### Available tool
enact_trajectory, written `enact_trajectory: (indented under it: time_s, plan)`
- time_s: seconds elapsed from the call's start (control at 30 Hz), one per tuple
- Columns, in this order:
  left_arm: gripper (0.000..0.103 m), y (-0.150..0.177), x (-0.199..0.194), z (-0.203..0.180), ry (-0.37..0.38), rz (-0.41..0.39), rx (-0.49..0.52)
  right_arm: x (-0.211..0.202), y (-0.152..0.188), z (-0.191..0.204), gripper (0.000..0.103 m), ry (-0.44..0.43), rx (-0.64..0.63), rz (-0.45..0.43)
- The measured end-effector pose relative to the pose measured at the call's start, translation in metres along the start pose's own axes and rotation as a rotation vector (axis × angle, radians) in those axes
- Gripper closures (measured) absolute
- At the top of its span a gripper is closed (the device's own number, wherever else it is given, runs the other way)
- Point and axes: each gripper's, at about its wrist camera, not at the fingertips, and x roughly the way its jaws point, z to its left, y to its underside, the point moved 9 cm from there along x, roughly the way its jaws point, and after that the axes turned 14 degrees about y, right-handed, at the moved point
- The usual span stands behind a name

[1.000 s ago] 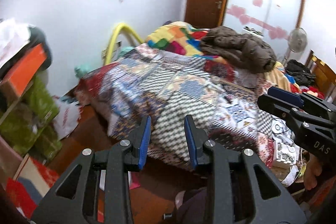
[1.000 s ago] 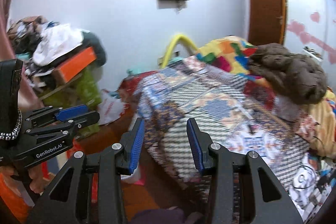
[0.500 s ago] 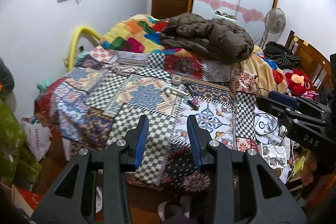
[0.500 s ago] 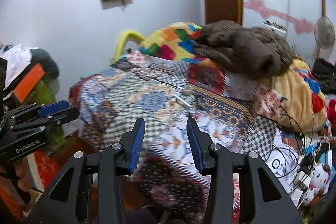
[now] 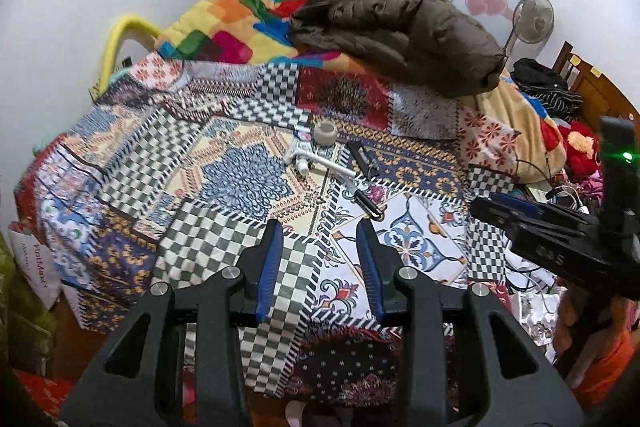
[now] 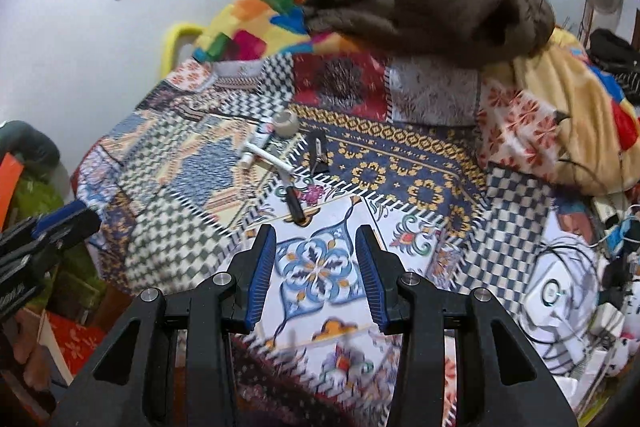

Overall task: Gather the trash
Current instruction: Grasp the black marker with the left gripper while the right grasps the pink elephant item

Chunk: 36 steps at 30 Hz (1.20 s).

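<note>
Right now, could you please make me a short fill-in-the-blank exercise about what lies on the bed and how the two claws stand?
1. Both claws, the left claw and the right claw, are ____ and hold nothing.
2. The roll of tape lies on the patchwork ____.
3. The big coat heaped at the far end of the bed is ____ in colour.
4. The black pen lies ____ to the right claw than the roll of tape does.

Missing words: open; quilt; brown; nearer

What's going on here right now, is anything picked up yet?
Nothing yet. Both the left gripper and right gripper are open and empty, held above the patchwork bedspread. Ahead lie the small loose items: a tape roll, white tubes and a black pen.
</note>
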Motion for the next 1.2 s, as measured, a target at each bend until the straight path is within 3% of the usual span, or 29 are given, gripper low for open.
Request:
enact_trajectory:
  time_s: [0.27, 0.53, 0.67, 0.73, 0.87, 1.03, 1.07, 1.2]
  plan:
    - [0.066, 0.009, 0.057, 0.037, -0.008, 0.063, -0.039, 0.085, -0.014, 0.021, 0.065, -0.004, -0.006, 0.072]
    - [0.066, 0.014, 0.098, 0.05, 0.011, 0.101, -0.068, 0.128, -0.012, 0.033, 0.07, 0.02, -0.03, 0.088]
    - [0.066, 0.011, 0.115, 0.047, 0.022, 0.111, -0.063, 0.13, -0.012, 0.028, 0.081, 0.031, -0.056, 0.041]
    - [0.066, 0.01, 0.122, 0.044, 0.028, 0.115, -0.065, 0.128, -0.012, 0.03, 0.091, -0.002, -0.076, 0.028]
    - [0.066, 0.005, 0.143, 0.028, 0.061, 0.133, -0.078, 0.124, -0.008, 0.024, 0.091, 0.033, -0.109, 0.015]
    - [0.066, -0.003, 0.167, 0.006, 0.075, 0.14, -0.074, 0.115, -0.001, -0.003, 0.095, 0.031, -0.063, 0.018]
    - [0.066, -0.004, 0.174, 0.001, 0.077, 0.14, -0.082, 0.114, -0.001, -0.005, 0.103, 0.031, -0.054, 0.019]
    - [0.066, -0.008, 0.193, -0.004, 0.053, 0.139, -0.107, 0.112, 0.001, -0.022, 0.103, 0.021, -0.028, 0.04]
